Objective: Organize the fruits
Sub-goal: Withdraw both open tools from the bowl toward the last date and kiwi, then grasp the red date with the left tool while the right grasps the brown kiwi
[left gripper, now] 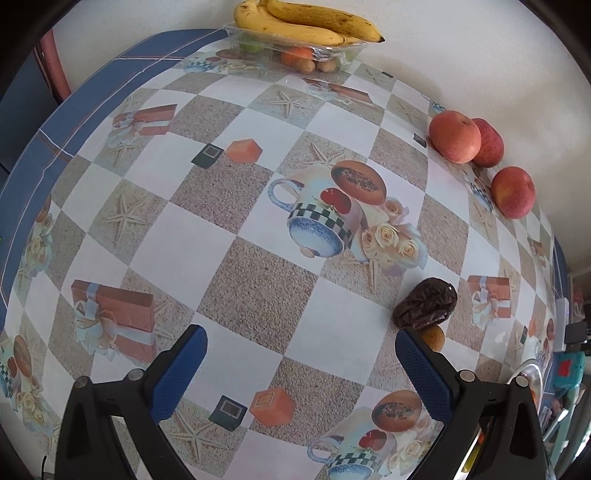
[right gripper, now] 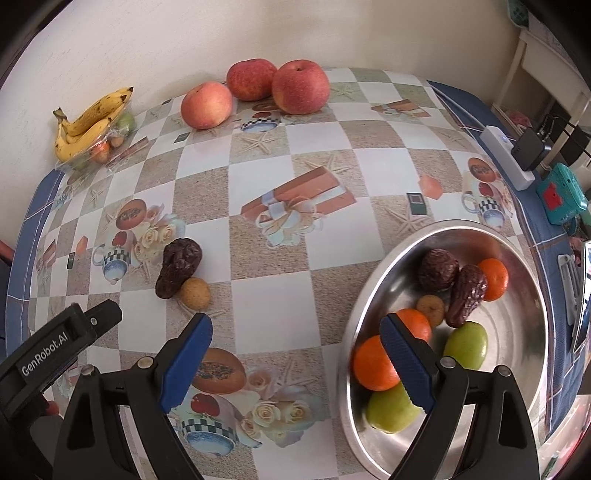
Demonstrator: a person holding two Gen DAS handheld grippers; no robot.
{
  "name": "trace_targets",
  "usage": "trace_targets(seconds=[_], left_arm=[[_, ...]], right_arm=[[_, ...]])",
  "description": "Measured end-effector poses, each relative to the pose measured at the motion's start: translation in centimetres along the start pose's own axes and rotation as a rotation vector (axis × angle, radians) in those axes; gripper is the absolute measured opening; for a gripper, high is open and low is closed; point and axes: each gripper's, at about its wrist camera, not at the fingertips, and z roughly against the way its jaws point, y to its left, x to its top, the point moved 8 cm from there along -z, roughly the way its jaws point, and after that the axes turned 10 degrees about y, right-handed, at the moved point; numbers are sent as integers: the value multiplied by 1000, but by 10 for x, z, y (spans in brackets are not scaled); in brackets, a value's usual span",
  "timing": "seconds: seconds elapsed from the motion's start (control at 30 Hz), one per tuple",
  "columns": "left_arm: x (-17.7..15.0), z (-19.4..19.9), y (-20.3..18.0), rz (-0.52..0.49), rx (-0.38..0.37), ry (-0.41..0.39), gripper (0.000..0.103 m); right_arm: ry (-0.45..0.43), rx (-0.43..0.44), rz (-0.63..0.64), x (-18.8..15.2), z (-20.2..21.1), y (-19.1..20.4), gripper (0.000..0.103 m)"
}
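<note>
Right wrist view, table (right gripper: 266, 295): carrying everything under a checked, printed cloth; blue border showing at the left and right edges; near edge cut off by the frame.
Metal bowl (right gripper: 532, 332): sitting at the near right corner, seemingly serving as the collecting place; already holding three oranges, two green fruits, two dark dates and a small tan fruit; near rim hidden behind the gripper finger.
Banana tray (left gripper: 332, 50): resting at the far left corner against the wall, bananas (left gripper: 306, 22) lying on top; small fruits inside blurring through the clear plastic, hard to name.
Apples (right gripper: 299, 86): three grouped along the far edge by the wall, two touching, one just beside; probably awaiting sorting.
Left gripper (left gripper: 301, 373): hovering wide apart and gripping nothing, angled toward the loose pieces, likely lining up for a pick.
Right gripper (right gripper: 295, 360): also spread wide and carrying nothing, hanging near the bowl's left rim; right finger covering part of one orange and one green fruit.
Loose date (right gripper: 179, 266): lying out on the cloth left of centre, well apart from the bowl.
Small tan fruit (right gripper: 195, 293): touching the date's near end; half hidden behind the finger in the left wrist view.
</note>
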Motion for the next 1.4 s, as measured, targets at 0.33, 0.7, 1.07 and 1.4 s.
trace_targets(seconds=[0.33, 0.7, 1.07, 1.4], left_arm=[[14, -11, -19, -93, -14, 12, 103], [23, -24, -32, -132, -63, 38, 103], [31, -27, -20, -75, -105, 44, 103], [31, -28, -33, -98, -155, 48, 103]], right_arm=[[28, 34, 34, 5, -16, 18, 93], [58, 41, 69, 8, -39, 32, 93], [27, 63, 96, 15, -47, 52, 92], [19, 142, 143, 15, -42, 73, 47]])
